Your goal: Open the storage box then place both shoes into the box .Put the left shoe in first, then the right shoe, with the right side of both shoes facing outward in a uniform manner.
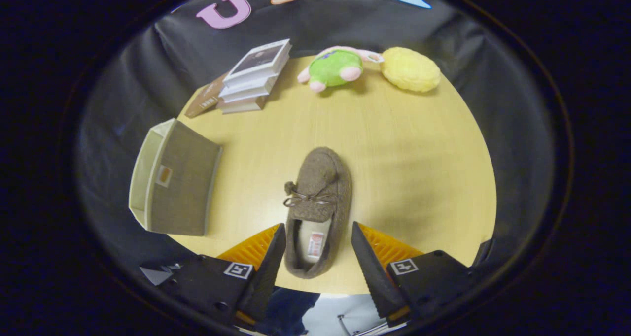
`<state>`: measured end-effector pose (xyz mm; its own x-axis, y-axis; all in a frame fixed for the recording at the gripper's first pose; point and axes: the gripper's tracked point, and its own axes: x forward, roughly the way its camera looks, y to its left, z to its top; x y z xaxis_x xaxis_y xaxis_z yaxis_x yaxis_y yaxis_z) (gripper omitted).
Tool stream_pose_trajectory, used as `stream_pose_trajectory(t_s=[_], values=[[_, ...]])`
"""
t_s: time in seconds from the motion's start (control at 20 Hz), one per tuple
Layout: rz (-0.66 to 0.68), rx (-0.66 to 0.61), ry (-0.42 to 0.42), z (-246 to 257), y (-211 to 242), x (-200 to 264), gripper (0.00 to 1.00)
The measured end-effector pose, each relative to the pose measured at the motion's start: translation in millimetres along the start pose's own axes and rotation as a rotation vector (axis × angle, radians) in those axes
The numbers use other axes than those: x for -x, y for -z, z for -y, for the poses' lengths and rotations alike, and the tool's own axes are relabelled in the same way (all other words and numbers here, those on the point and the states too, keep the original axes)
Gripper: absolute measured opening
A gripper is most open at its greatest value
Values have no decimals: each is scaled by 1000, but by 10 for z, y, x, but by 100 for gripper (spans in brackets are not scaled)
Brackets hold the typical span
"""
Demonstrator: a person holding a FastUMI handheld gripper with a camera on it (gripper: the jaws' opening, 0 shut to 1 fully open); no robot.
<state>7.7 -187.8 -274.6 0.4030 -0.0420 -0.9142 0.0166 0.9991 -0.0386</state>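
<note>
A brown fuzzy moccasin shoe (pixel 318 198) with a small bow lies on the wooden table, toe pointing away. Its heel end sits between the fingers of my gripper (pixel 318 237), which stands open with a gap on each side of the shoe. The fingers (pixel 272 257) flank the heel without pressing on it. To the left, at the table's edge, stands the storage box (pixel 180 183), a beige fabric box with a grey-brown lid face and a small tag, its open side turned to the left.
A stack of books (pixel 251 77) lies at the far left of the table (pixel 419 178). A green and pink plush toy (pixel 335 69) and a yellow round cushion (pixel 410 70) sit at the far edge.
</note>
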Motion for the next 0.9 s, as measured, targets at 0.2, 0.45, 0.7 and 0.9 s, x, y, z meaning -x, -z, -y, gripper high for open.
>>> stream_pose_trajectory(t_s=[0.2,0.45,0.7,0.9], values=[[-68,25,42,110,189,-338,77],[-94,52,136,352,326,-503,59],[-134,11,88,268,418,-605,38],[-154,-27,74,235,416,-619,21]])
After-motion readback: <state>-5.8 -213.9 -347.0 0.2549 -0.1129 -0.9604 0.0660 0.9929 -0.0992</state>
